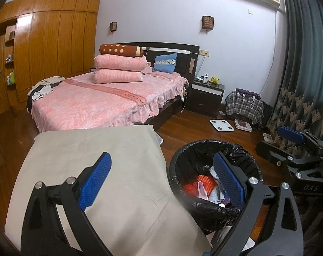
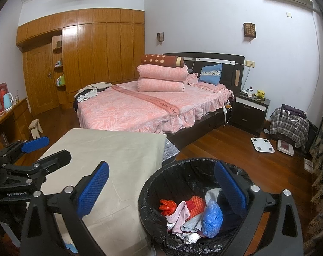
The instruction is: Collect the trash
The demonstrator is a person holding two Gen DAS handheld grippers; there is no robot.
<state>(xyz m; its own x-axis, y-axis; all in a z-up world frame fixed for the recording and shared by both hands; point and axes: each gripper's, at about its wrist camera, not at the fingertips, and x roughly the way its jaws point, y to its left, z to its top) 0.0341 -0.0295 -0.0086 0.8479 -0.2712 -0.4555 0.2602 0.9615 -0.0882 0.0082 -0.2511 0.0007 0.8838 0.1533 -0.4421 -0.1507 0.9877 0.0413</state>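
Observation:
A round bin with a black liner [image 1: 201, 149] [image 2: 182, 171] stands on the wood floor beside a table under a beige cloth [image 1: 97, 149] [image 2: 110, 149]. Inside the bin lie a red bag [image 2: 168, 205], an orange foam piece [image 2: 196, 203], a blue bag [image 2: 212, 215], pink cloth [image 2: 180, 213] and crumpled white paper [image 2: 191, 237]. My left gripper [image 1: 161, 181] [image 2: 46, 151] is open and empty, straddling the table edge and the bin. Above the bin's near-left rim my right gripper [image 2: 161, 189] [image 1: 276, 143] is also open and holds nothing.
A pink-covered bed [image 2: 140, 111] with stacked pillows fills the middle of the room. Beyond it are a dark nightstand [image 2: 250, 111], a white scale [image 2: 262, 144] on the floor, a chair draped with a plaid shirt [image 2: 289, 125], a curtain [image 1: 300, 64] and a wooden wardrobe [image 2: 97, 49].

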